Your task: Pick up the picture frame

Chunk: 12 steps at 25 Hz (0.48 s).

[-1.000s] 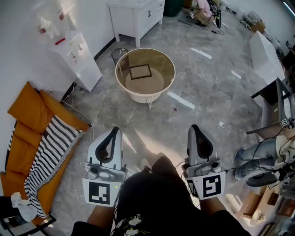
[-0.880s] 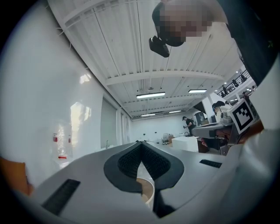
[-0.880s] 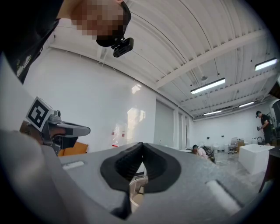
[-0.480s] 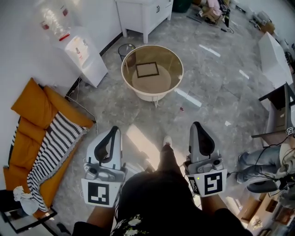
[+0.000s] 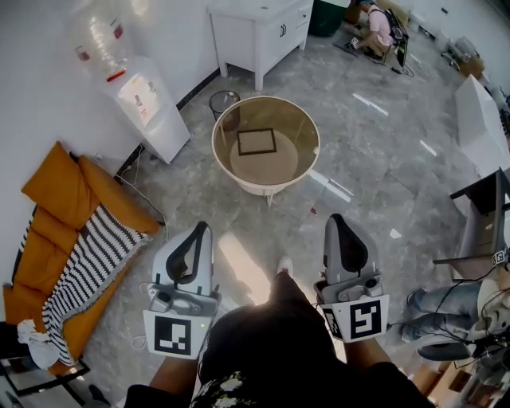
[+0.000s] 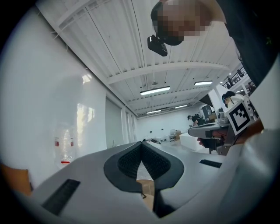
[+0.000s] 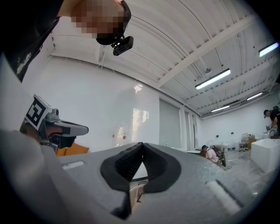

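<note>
A dark-edged picture frame lies flat on the round table, which stands ahead on the grey floor in the head view. My left gripper and right gripper are held level side by side, well short of the table, both shut with nothing between the jaws. In the left gripper view the left gripper has its tips touching; the right gripper shows the same in the right gripper view. A sliver of the tan table shows through each gap.
A water dispenser stands against the left wall, with a small wire bin and a white cabinet beyond the table. An orange sofa with a striped blanket lies at left. A person sits on the floor far back. Desks stand at right.
Both grippers and the head have advanced towards the round table; the table sits slightly lower and larger in the head view. Jaws stayed shut.
</note>
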Motion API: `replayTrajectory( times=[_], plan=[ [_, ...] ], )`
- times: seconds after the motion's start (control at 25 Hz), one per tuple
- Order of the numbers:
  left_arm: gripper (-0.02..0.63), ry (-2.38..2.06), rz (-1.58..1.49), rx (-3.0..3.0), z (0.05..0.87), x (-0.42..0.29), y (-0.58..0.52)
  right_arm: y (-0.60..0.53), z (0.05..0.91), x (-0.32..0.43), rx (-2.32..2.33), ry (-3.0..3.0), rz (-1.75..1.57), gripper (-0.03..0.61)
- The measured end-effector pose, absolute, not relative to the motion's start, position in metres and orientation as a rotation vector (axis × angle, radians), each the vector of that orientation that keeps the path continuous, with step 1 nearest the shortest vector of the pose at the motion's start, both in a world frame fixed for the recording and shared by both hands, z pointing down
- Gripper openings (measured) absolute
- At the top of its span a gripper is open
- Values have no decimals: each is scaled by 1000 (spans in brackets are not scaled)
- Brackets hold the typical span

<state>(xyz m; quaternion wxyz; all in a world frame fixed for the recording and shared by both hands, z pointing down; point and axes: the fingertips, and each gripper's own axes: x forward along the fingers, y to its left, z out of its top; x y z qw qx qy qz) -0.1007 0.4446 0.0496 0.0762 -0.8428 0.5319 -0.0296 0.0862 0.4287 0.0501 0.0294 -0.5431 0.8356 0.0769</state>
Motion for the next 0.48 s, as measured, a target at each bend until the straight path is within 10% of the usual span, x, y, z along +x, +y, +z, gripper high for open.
replayTrajectory(
  times=[0.48],
  plan=[
    [14,1592,-132,-2489,27,-39,372,344,29,141,-1608,2574,245,-5]
  ],
)
